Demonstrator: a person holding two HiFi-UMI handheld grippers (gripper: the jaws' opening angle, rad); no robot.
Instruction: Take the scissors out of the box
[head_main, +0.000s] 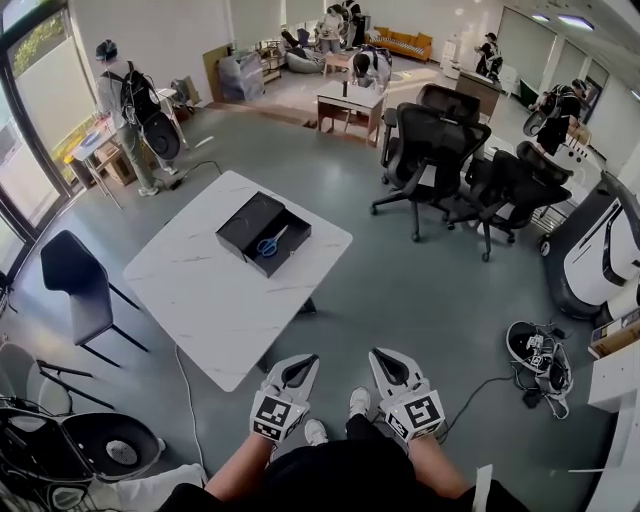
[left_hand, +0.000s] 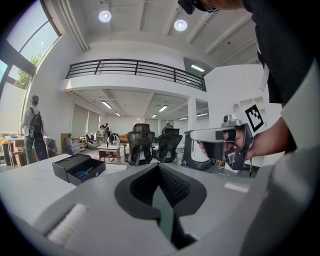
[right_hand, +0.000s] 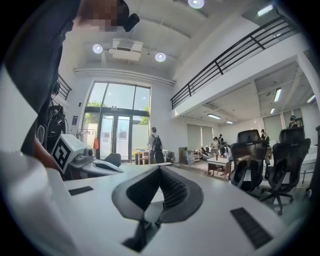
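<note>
Bare floor (head_main: 420, 300) btwn person & table (head_main: 200, 290), box (head_main: 292, 238) open-topped, office chairs (head_main: 440, 150) well apart on rt

**No Writing We Can Read**

We find no words, brand names or numbers legible anywhere. The only markings we can make out are black-and-white square code patterns, one on the left cube (head_main: 277, 415) of the left gripper (head_main: 308, 361) and one on the right cube (head_main: 422, 410) of the right gripper (head_main: 379, 353).

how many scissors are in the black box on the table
1: blue-handled scissors lying in the open half of the black box on the white table. Any others under the lid half would be hidden.
</note>
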